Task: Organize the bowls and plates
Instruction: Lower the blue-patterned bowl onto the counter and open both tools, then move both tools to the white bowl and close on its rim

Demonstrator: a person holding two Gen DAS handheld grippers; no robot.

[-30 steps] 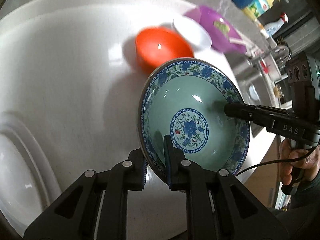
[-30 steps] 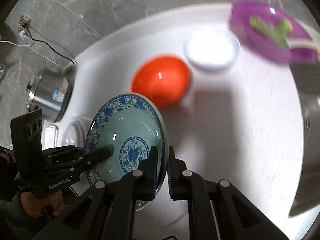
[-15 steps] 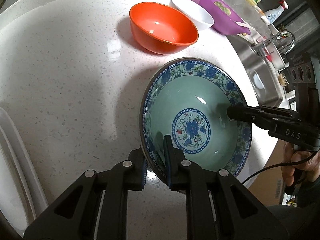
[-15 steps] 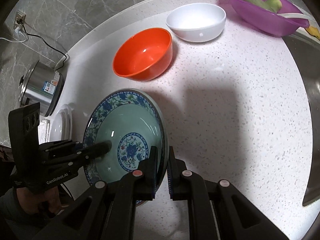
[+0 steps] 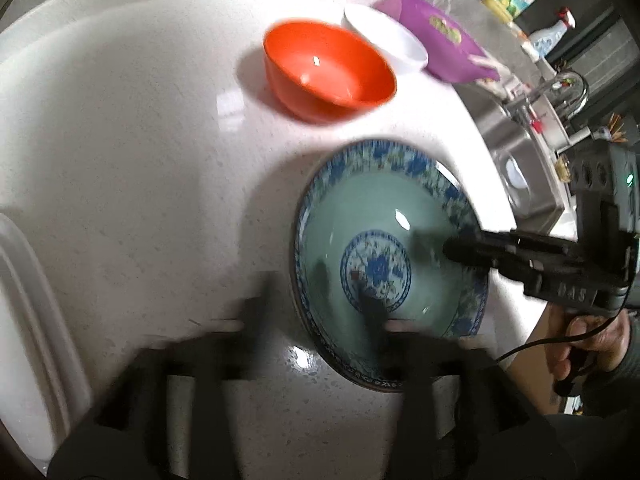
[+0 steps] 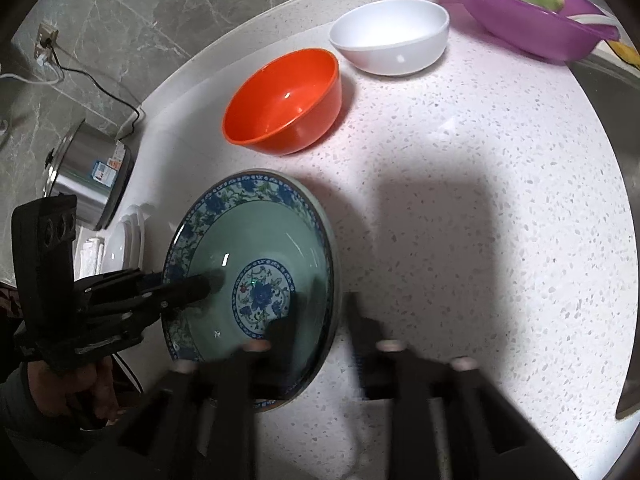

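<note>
Blue-patterned bowl [image 6: 256, 264] sits on the bench [image 6: 460, 200], just near the orange bowl [image 6: 284, 100]. Left tool [image 5: 316, 312] & right tool [image 6: 316, 316] both opening, rim between fingers, unpinched. Back both off straight, w/o nudging the rim.

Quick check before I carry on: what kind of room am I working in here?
Most likely a home kitchen. The work goes on at a white speckled countertop with a steel sink and tap at its end, a steel cooker pot plugged in by the grey marble wall, and bowls like the orange bowl set out.
</note>
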